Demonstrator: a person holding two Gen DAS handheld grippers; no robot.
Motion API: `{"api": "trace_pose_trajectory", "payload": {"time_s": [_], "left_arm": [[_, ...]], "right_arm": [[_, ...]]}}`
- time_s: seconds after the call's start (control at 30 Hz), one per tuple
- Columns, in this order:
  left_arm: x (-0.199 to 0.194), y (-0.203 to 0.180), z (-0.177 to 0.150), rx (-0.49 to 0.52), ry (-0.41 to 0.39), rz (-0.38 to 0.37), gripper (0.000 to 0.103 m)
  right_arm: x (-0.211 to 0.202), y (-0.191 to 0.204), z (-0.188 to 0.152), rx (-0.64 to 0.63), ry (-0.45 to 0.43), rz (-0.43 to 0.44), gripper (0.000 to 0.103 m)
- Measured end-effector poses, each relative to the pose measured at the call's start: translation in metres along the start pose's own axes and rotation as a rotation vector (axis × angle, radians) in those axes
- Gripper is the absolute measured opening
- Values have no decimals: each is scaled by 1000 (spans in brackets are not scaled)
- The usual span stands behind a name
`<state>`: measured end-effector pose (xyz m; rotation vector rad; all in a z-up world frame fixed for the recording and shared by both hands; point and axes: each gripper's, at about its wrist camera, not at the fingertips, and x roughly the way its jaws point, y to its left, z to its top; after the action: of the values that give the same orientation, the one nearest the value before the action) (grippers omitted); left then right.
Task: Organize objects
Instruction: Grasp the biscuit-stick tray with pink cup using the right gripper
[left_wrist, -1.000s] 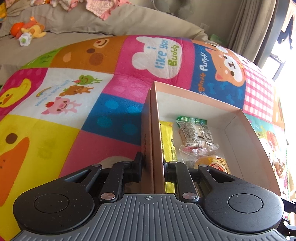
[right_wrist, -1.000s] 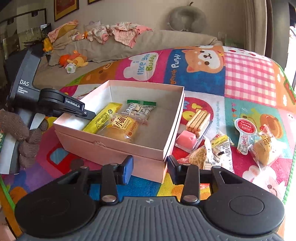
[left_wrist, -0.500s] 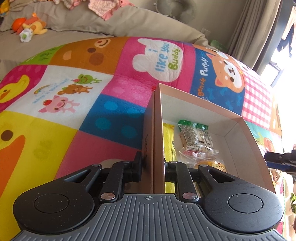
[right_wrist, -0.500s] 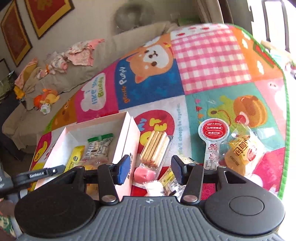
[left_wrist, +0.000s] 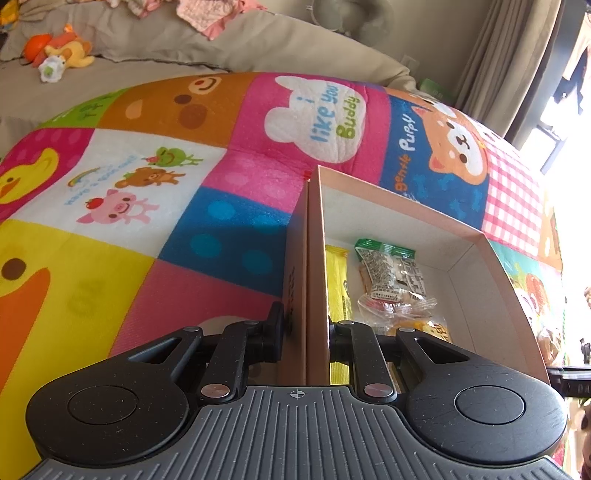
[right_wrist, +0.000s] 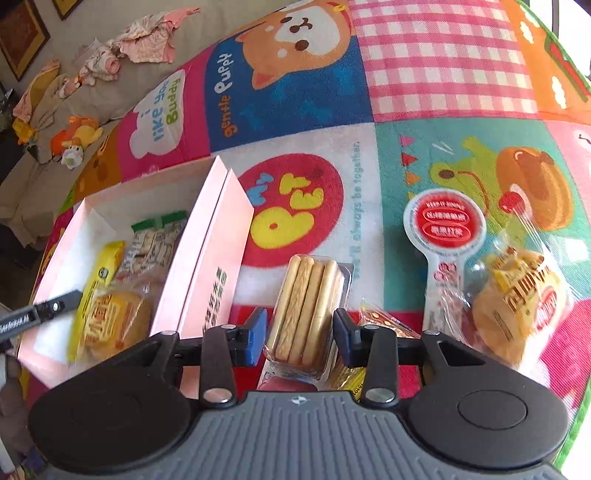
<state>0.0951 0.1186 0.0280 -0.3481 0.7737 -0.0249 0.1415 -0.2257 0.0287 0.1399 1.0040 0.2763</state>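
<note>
Closing now, the right tongs (right_wrist: 300, 341) around the light, brittle biscuit tray (right_wrist: 306, 310) on the play mat (right_wrist: 443, 74) just beside the pink box (right_wrist: 207, 258), best pinched gently across its stiff plastic sides, while the left tongs (left_wrist: 306, 332), clamped on the box wall, steady the open, half-filled box.

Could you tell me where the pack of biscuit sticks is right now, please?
In the right wrist view the biscuit pack lies on the mat just right of the pink box, between the closing right gripper's fingers, which do not yet press it.
</note>
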Motion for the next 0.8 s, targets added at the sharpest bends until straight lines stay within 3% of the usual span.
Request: {"api": "trace_pose_trajectory", "payload": {"time_s": [0.1,0.23,0.47,0.6,0.8], "left_arm": [[0,0,0,-4,0,1,19],[0,0,0,-11,-2,2,19],[-1,-1,0,-12,4,5,19],[-1,-1,0,-8,5,9,19],[-2,-3,0,9,11,16,19]], "right_arm": [[-22,2,-31,-99,9,-42,37],[-47,16,-77,-265,-32,-168,39],[-75,27,-132,-284,-99,-157,43],[-78,24,-134,-226,-115,-123,43],[-58,13,-107,-126,-177,-157,46]]}}
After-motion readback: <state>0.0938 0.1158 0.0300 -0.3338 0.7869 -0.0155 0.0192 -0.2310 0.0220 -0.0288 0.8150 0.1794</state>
